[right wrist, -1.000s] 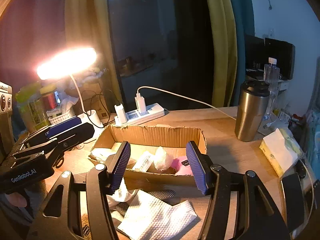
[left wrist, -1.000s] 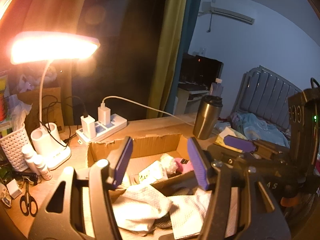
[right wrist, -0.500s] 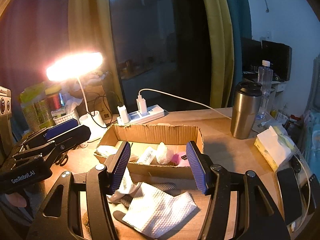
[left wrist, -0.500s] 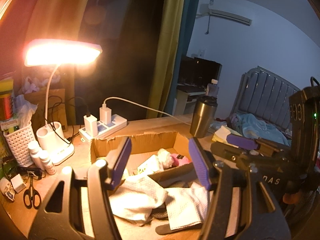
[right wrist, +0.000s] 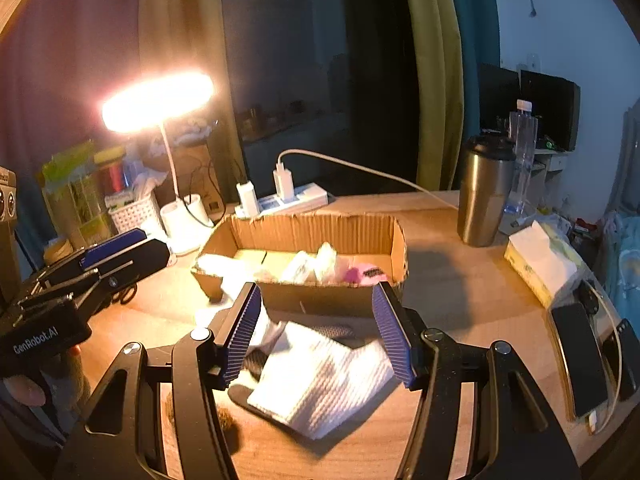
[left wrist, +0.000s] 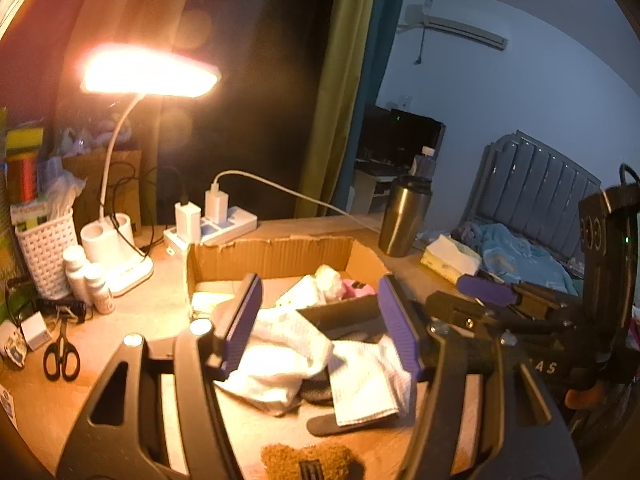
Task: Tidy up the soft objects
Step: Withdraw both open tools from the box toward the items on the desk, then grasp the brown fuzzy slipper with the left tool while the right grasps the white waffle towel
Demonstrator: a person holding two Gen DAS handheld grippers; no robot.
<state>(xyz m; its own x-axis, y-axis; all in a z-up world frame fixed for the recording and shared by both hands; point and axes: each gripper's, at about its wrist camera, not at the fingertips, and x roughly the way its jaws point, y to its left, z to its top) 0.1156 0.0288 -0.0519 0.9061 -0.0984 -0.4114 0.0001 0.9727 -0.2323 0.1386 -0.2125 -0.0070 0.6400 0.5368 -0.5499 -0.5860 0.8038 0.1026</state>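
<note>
Though blurred, cardboard box (right wrist: 320, 236) now farther off.

Both units same build: black plastic frames with triangular cutouts, silver screws at the pivots, ribbed purple-blue pads on the jaws. Left gripper (left wrist: 320, 322) seen from the right cam carries white "GenRobot.AI" lettering on its black body. Right gripper (right wrist: 316, 328) seen from the left cam: black housing, green LED, white letters partly visible, cable on top.
</note>
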